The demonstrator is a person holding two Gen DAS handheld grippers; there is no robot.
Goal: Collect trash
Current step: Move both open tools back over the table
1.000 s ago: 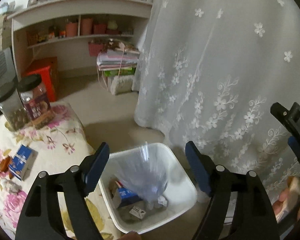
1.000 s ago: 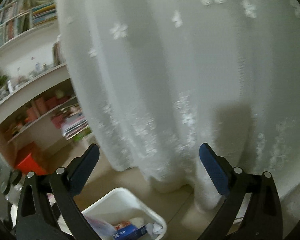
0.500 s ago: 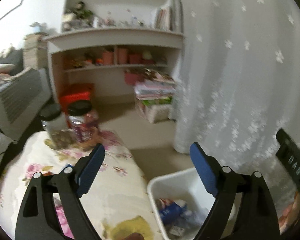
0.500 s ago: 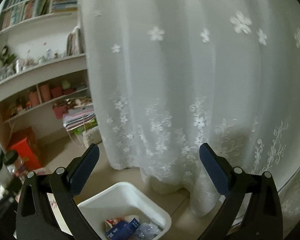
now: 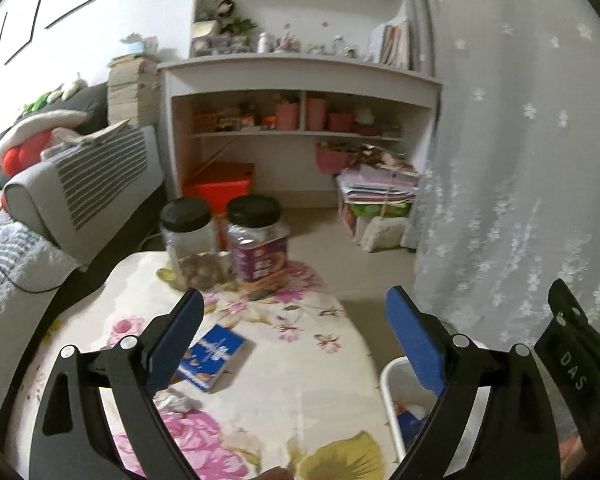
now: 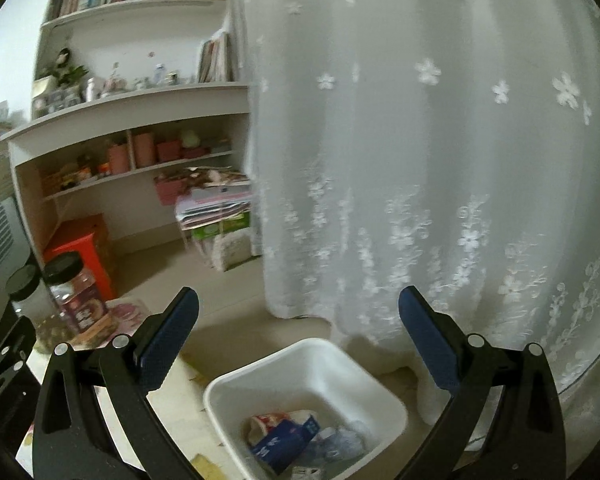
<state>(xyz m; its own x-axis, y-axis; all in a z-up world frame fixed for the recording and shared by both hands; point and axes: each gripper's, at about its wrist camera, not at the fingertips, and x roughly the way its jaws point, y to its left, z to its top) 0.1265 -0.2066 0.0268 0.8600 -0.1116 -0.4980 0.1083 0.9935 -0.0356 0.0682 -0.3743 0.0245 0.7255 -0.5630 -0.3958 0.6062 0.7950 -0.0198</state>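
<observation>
My left gripper [image 5: 294,304] hangs over a table with a floral cloth [image 5: 300,384]; its jaws are opening and nothing is between them. On the cloth below its left finger lie a blue box [image 5: 214,354] and a crumpled silvery wrapper [image 5: 172,400]. The white bin [image 5: 385,378] stands on the floor off the table's right edge, partly hidden by the right finger. My right gripper [image 6: 299,300] is open and empty above the white bin [image 6: 320,366], which holds a blue carton [image 6: 280,442], a red and white packet and a clear bag [image 6: 340,440].
Two black-lidded jars [image 5: 220,240] stand at the table's far end. A white lace curtain [image 6: 420,160] hangs right behind the bin. A shelf unit [image 5: 300,120], a red stool [image 5: 220,188] and a paper stack [image 5: 376,196] line the far wall. A sofa arm [image 5: 80,184] is left.
The left view has swung from above the bin over to the table; the clear bag seen falling now lies in the bin. The right view has turned left, bringing bin and shelves into view.
</observation>
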